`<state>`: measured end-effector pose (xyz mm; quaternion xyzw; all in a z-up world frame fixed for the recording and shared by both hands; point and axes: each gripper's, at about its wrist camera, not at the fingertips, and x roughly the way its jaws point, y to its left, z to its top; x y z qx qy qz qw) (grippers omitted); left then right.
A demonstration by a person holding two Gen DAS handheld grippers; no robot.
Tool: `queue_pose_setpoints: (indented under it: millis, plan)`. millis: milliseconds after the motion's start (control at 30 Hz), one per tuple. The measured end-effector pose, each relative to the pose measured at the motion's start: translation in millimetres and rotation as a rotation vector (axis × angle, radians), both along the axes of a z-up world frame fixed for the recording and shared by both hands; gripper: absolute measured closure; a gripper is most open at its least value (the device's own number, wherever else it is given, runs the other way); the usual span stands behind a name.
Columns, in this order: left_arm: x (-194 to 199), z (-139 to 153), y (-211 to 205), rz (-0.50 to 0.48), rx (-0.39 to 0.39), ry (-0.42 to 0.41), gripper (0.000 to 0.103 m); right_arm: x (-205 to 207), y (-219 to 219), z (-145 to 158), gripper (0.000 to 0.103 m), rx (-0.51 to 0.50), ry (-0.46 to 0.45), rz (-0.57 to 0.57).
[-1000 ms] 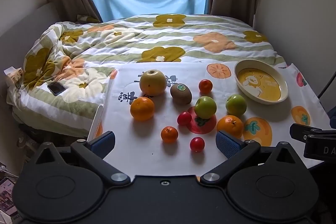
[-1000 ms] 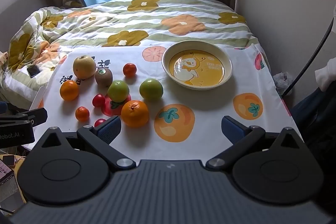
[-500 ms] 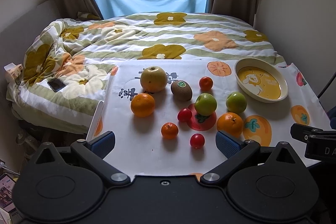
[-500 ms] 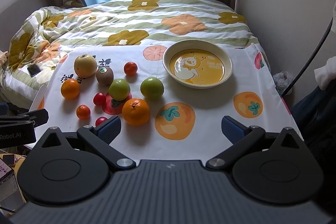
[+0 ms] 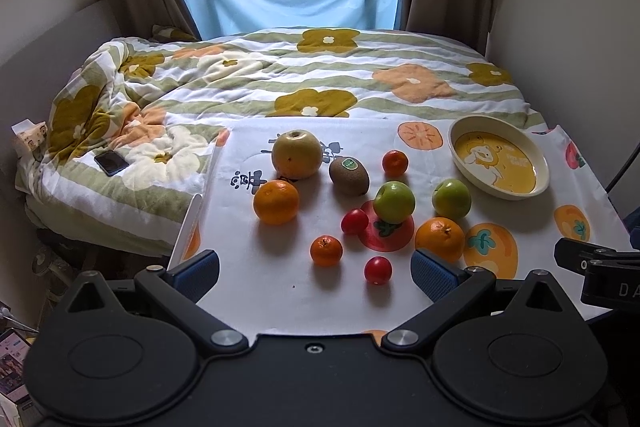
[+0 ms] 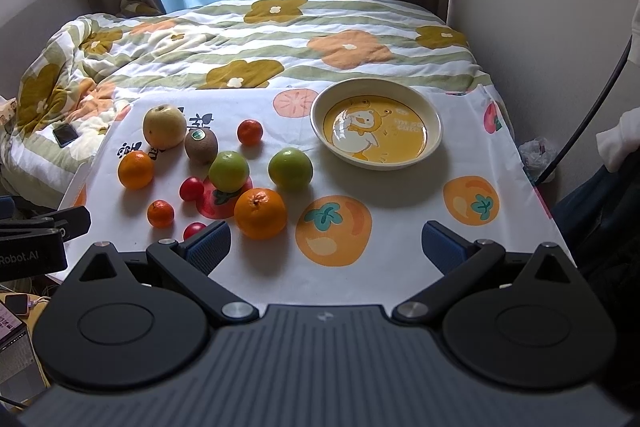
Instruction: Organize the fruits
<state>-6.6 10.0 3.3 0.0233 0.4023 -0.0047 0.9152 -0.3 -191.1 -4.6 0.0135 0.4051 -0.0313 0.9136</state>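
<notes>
Several fruits lie on a white fruit-print cloth [image 5: 256, 291]: a yellow pear [image 5: 296, 154], a kiwi [image 5: 349, 176], two green apples [image 5: 394, 202] [image 5: 451, 199], two oranges [image 5: 276, 201] [image 5: 439, 239], small mandarins [image 5: 326, 250] and red tomatoes [image 5: 377, 269]. A cream dish with a yellow duck picture [image 5: 498, 163] stands empty at the right; it also shows in the right wrist view [image 6: 376, 130]. My left gripper [image 5: 316, 273] is open and empty over the near edge. My right gripper [image 6: 326, 245] is open and empty, near the front orange [image 6: 260, 213].
The cloth covers a table against a bed with a flowered quilt [image 5: 280, 75]. A phone [image 5: 111, 163] lies on the quilt at the left. A wall [image 5: 580, 27] stands close on the right. The other gripper's body [image 5: 600, 279] shows at the right edge.
Both views have tilted up and drawn slightly back, so the fruits sit a little lower and farther. No fruit has moved. Both grippers stay open.
</notes>
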Motion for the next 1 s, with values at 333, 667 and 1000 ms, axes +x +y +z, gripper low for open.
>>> queue_pose_setpoints:
  millis: [333,667,1000]
  plan:
    - [-1.5,1.9,0.8,0.000,0.001,-0.006,0.000,-2.4,1.7,2.6,0.000,-0.001,-0.005,0.002]
    - [-1.5,3.3,-0.7,-0.005,0.006,-0.009,0.000,-2.3,1.8,3.7,0.000,-0.002,-0.006,0.002]
    - [-2.3,3.1,0.5,-0.003,0.011,-0.008,0.000,-2.2,1.4,4.1,0.000,0.000,-0.009,0.001]
